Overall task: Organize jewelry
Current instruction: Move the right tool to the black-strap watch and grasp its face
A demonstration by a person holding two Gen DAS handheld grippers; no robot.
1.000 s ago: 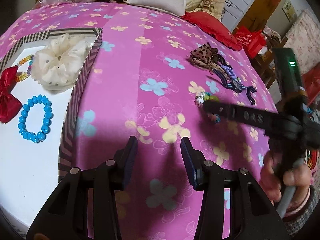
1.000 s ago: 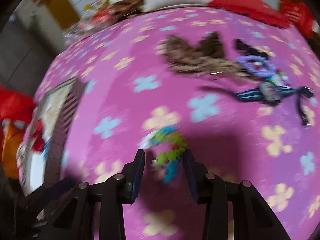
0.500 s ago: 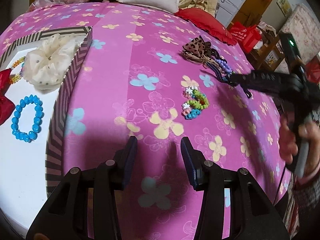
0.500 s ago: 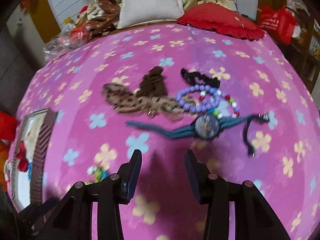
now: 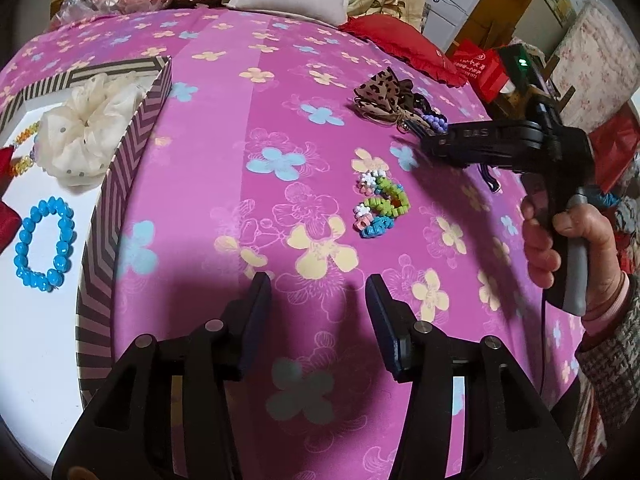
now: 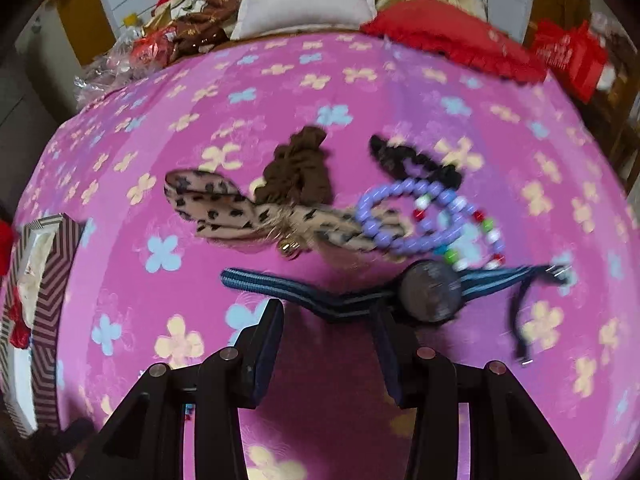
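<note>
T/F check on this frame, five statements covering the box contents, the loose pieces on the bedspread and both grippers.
1. The blue bead bracelet lies inside the striped box. True.
2. The left gripper holds the colourful beaded bracelet. False: its jaws are empty; that bracelet lies on the bedspread ahead of it.
3. The watch lies just ahead of the right gripper. True.
4. The cream scrunchie lies beside the leopard-print bow. False: the scrunchie is in the box.
5. The purple bead bracelet is in the box. False: it lies on the bedspread, overlapping the bow.
</note>
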